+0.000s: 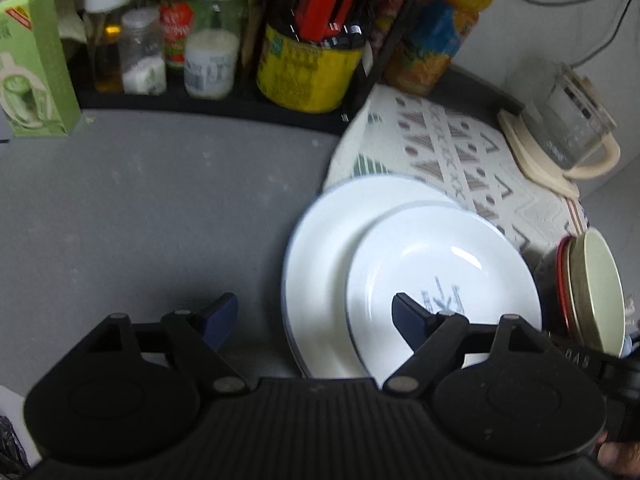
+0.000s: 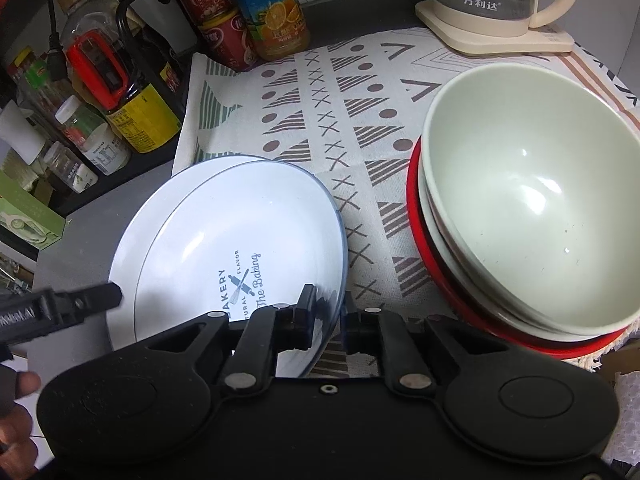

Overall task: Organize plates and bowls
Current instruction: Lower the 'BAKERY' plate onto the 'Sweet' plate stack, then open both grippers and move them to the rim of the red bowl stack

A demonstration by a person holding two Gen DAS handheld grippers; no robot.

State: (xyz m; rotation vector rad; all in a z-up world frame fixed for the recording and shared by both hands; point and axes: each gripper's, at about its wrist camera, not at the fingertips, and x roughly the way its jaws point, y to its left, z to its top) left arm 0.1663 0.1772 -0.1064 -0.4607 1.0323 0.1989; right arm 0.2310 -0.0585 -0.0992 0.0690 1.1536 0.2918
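Note:
Two white plates lie stacked, half on the grey counter and half on the patterned cloth. The top plate (image 2: 240,220) (image 1: 440,260) carries a printed bakery logo and sits shifted right on the lower plate (image 2: 124,248) (image 1: 320,260). My right gripper (image 2: 330,312) is shut on the top plate's near rim. My left gripper (image 1: 314,320) is open, with one finger over the counter, the other over the top plate, and nothing pressed between them. One left fingertip (image 2: 100,296) shows at the plates' left edge. A pale green bowl (image 2: 520,200) (image 1: 592,292) is nested in white and red bowls on the cloth.
A glass kettle (image 2: 492,0) on its cream base stands at the back of the cloth (image 2: 320,100). Bottles, jars, cans and a yellow tin (image 1: 304,72) crowd the rack behind. A green box (image 1: 36,64) stands at the far left. Bare grey counter (image 1: 140,220) lies left of the plates.

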